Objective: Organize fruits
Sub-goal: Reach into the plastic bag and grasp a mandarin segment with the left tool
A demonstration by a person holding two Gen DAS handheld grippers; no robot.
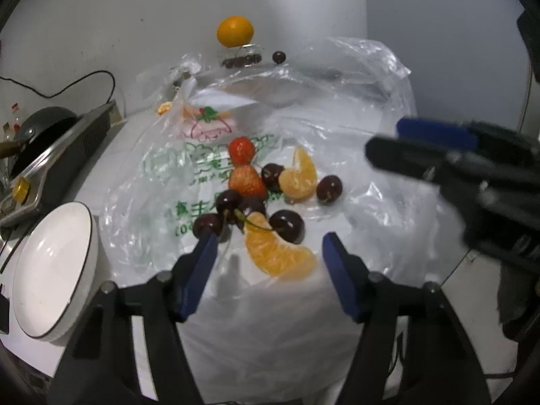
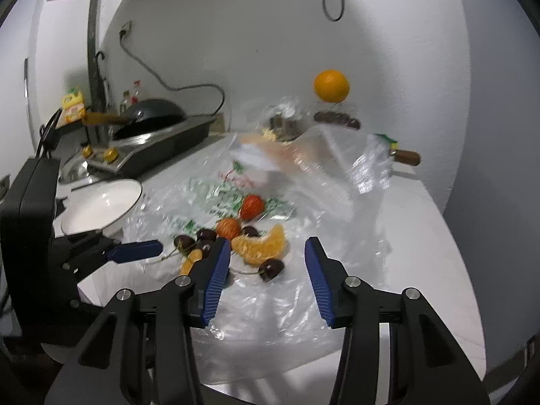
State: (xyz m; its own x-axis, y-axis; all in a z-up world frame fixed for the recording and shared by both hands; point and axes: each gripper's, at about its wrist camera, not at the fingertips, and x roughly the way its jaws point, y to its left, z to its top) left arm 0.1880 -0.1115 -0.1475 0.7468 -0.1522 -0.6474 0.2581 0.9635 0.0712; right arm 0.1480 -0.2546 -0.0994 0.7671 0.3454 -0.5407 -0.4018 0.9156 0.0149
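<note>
Dim cool light, motion blur, fisheye-warped dark corners

Ahead of the left gripper's (image 1: 268, 253) blue ribbed rubber-like pads (image 1: 202, 270) lies a crinkled, glossy clear plastic bag with green print (image 1: 354, 128), spread over the smooth matt white tabletop (image 2: 422, 236). On it, between and just beyond the fingers, sit shiny dark red cherries (image 1: 287, 226), moist translucent orange segments (image 1: 278, 253) and dimpled red strawberries (image 1: 241, 150). Left of the fingers stands a glossy white ceramic bowl with a dark rim (image 1: 50, 270), and beyond it a brushed-metal stove (image 2: 158, 141) bearing a matt black pan (image 2: 152, 109).
</note>
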